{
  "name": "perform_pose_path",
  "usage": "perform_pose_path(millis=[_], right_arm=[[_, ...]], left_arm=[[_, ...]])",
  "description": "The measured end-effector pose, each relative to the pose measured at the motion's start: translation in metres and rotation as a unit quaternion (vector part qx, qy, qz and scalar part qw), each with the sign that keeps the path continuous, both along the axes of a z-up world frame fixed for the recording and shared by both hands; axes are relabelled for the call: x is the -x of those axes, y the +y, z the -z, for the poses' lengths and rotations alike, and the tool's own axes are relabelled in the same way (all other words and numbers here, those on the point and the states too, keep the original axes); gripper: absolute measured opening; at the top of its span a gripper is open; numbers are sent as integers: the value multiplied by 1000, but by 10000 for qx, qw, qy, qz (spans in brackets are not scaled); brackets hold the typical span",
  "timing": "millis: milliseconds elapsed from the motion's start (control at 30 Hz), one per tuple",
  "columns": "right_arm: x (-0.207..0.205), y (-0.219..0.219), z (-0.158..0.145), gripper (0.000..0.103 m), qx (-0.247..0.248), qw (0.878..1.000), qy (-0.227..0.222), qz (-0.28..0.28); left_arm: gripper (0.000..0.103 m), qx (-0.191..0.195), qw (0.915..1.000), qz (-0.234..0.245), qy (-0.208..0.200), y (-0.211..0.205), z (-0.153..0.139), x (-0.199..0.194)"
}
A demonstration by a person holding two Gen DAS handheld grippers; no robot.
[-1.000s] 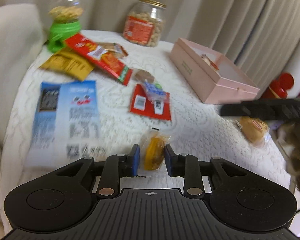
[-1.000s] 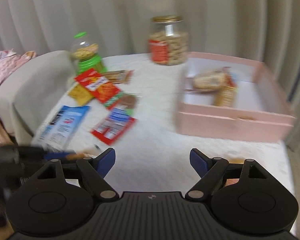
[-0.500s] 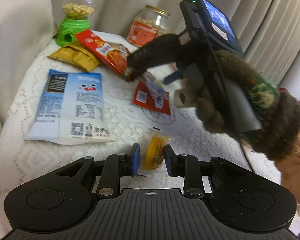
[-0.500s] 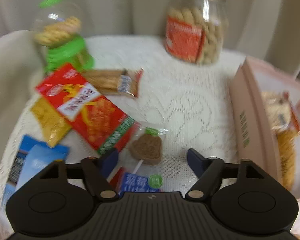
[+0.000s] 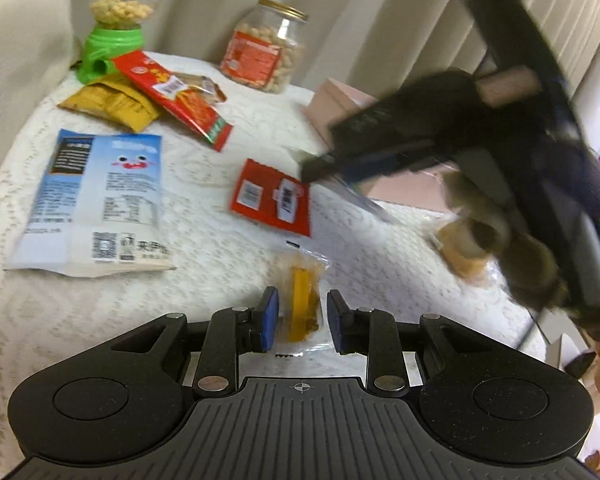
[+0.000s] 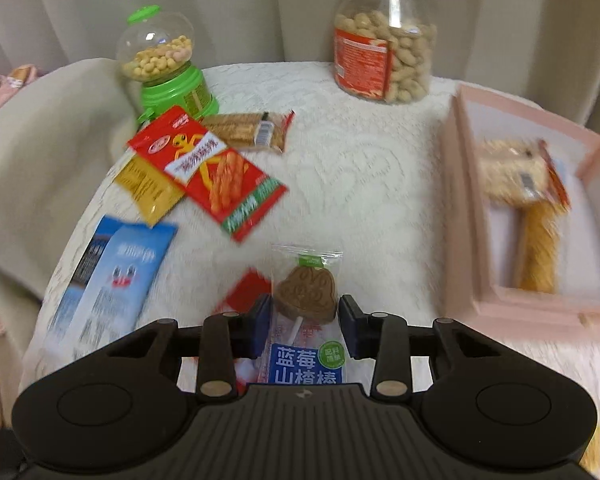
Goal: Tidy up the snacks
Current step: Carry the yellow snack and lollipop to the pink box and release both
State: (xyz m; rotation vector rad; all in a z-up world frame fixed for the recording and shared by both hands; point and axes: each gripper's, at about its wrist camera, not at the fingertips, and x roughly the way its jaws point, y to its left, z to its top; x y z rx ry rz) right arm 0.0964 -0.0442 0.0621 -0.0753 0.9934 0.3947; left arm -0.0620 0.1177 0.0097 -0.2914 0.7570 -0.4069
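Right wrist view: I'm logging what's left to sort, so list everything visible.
peanut jar: one, clear, red label, back
candy dispenser: one, green base, back left
red snack packet: one, overlapping yellow packet
biscuit pack: one, brown, behind red packet
blue bag: one, left
pink box: one, right, two snacks inside
lollipop: one, brown, wrapped
right tool: shut on lollipop
left tool: closing, straddling orange snack

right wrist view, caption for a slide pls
Right gripper shut on wrapped brown lollipop, pink box beside.
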Motion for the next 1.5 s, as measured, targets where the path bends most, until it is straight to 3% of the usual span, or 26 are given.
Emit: perform_pose_path(millis=[200, 533, 867, 1067, 1200, 1333, 1500], right_arm=[[42, -53, 0, 36, -54, 9998, 33, 207], [100, -139, -17, 36, -153, 9959, -582, 674], [127, -193, -39, 36, -609, 9864, -1276, 835], [129, -213, -37, 36, -714, 9806, -1516, 1019], [130, -223, -36, 36, -852, 9786, -1555, 1040], [129, -233, -38, 36, -841, 9764, -1633, 1135], [122, -246, -39, 36, -867, 9738, -1658, 1290]], left_arm=[[27, 392, 9986, 177, 291, -11, 4, -4], [26, 21, 9998, 151, 117, -41, -18, 1], [26, -524, 9965, 399, -507, -96, -83, -11], [27, -765, 9896, 599, -1064, -142, -135, -53], [27, -218, 9925, 614, -1036, -160, -165, -107], [27, 446, 9961, 560, -522, -160, -169, -161], [27, 397, 9966, 104, -710, -139, -164, -159]])
